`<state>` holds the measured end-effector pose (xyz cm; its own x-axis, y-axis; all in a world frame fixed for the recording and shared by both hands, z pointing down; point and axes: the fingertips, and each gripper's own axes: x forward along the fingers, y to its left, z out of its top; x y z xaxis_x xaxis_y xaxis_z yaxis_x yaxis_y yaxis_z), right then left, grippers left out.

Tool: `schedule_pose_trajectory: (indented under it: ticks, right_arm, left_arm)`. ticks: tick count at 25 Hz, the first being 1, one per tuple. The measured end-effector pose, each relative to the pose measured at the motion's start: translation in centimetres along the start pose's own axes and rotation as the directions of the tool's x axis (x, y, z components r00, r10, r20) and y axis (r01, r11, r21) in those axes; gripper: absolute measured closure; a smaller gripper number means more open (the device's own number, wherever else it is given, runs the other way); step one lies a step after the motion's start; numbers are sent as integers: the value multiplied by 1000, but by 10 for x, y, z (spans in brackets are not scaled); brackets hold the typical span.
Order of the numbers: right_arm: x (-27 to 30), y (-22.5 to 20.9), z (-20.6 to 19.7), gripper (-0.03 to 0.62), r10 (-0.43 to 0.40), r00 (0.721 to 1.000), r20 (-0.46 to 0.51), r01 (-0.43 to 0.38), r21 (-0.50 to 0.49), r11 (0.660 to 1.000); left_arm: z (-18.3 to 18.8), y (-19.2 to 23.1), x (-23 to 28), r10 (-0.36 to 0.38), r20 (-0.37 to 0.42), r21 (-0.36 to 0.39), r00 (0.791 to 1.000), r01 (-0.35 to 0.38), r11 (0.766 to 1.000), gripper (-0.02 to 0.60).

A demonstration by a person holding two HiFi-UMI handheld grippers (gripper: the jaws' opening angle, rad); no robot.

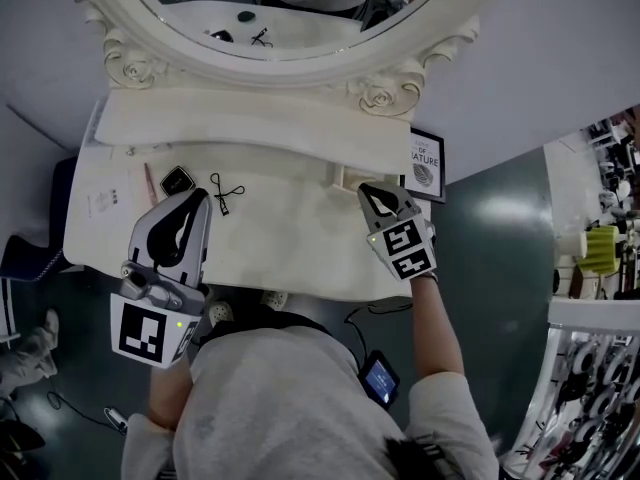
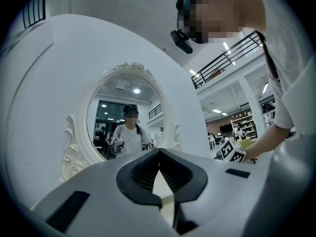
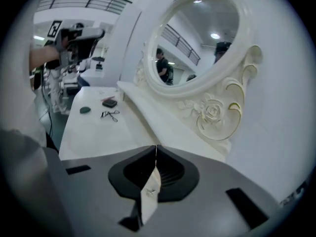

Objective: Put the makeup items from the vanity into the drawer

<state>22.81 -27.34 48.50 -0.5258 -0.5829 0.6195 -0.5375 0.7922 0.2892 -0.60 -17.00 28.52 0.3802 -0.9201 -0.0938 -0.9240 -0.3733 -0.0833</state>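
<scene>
The person leans over the cream tabletop [image 1: 290, 243] with a gripper in each hand. The left gripper [image 1: 197, 202] is nearest, over the tabletop's front left part and pointing level toward the mirror. Its jaws are clenched, with the tips meeting and nothing between the pads. The right gripper [image 1: 371, 195] is over the right side, tilted downward. Its jaws are also clenched tip to tip, and no item can be made out between them.

The makeup items lie on the left half of the tabletop, all apart from both grippers. The curler [image 1: 224, 194] is just beyond the left gripper's tips. The black compact [image 1: 177, 180] sits just left of it and slightly further back. A thin pink stick [image 1: 148, 181] lies left of the compact, and a pale card [image 1: 105, 200] lies near the left edge. The right gripper view also shows a small green disc [image 3: 85, 110] near the curler and compact, toward the tabletop's front edge. In the head view the left gripper covers that spot.

Just past the right gripper's tips, a small box-like recess [image 1: 350, 176] opens at the foot of the raised back ledge. A framed sign [image 1: 425, 165] stands to its right at the tabletop's corner.

Furthest back, the oval mirror [image 1: 385, 93] rises in its carved frame with rose ornaments.
</scene>
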Motion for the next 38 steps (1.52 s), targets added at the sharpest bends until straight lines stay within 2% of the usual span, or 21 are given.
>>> schedule_pose_trajectory:
  ticks: [2, 4, 11, 17, 25, 38]
  right_arm:
    - [-8, 5, 10, 571, -26, 998, 63, 19, 117, 993]
    - [-15, 12, 18, 571, -57, 992, 114, 34, 192, 981]
    - [-40, 41, 52, 571, -154, 960, 235, 72, 323, 944]
    - [-66, 61, 76, 571, -228, 928, 295, 108, 373, 922]
    - [-103, 89, 102, 571, -291, 892, 344, 159, 365, 917]
    - [-157, 133, 152, 571, -362, 804, 472, 178, 390, 903]
  left_arm:
    - [2, 3, -5, -7, 2, 4, 1000, 7, 1000, 568]
    - [5, 5, -11, -15, 6, 6, 1000, 15, 1000, 566]
    - [15, 6, -31, -64, 22, 21, 998, 64, 998, 567]
    - [22, 7, -46, -102, 36, 30, 994, 101, 994, 567]
    - [31, 6, -66, -127, 51, 26, 991, 126, 992, 567]
    - [46, 2, -103, -166, 64, 47, 984, 163, 986, 568]
